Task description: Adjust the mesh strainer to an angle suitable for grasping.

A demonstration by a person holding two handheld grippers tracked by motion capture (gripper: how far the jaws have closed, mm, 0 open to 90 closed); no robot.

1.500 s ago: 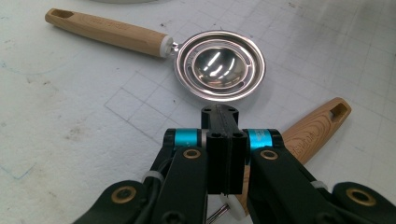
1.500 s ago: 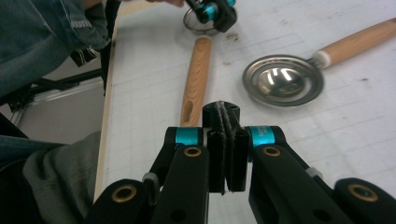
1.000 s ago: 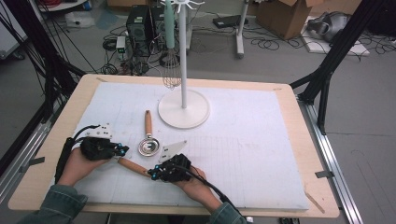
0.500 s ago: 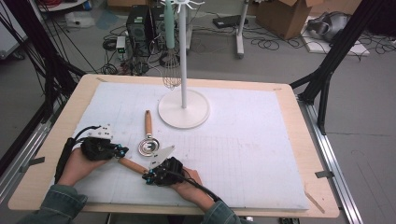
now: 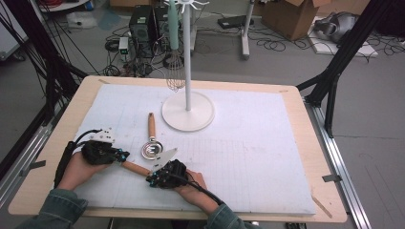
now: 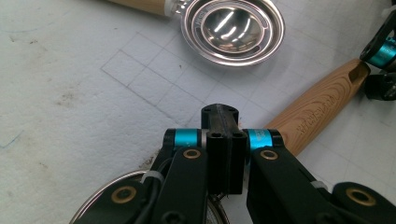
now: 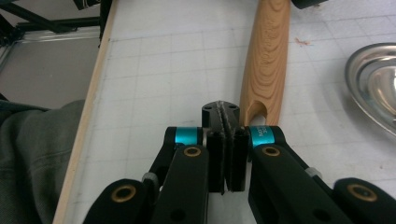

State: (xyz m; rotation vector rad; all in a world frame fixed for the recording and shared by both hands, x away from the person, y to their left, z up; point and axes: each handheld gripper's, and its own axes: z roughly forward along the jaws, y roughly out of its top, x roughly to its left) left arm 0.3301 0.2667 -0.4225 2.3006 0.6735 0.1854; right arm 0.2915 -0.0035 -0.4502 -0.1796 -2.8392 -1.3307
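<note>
Both pairs of jaws were clenched on nothing. The left gripper [image 6: 219, 112] stood at one end of a wooden handle [image 6: 317, 109] lying on the mat, the right gripper [image 7: 220, 108] just beside its slotted other end. Near them lay a steel scoop [image 5: 152, 149] with its own wooden handle. The white gridded mat [image 5: 248, 148] covered a pale wooden table [image 5: 305, 102] bearing a white stand [image 5: 187, 110]. Cables and boxes littered the grey floor beyond. The left jaws hid the metal piece below them.
</note>
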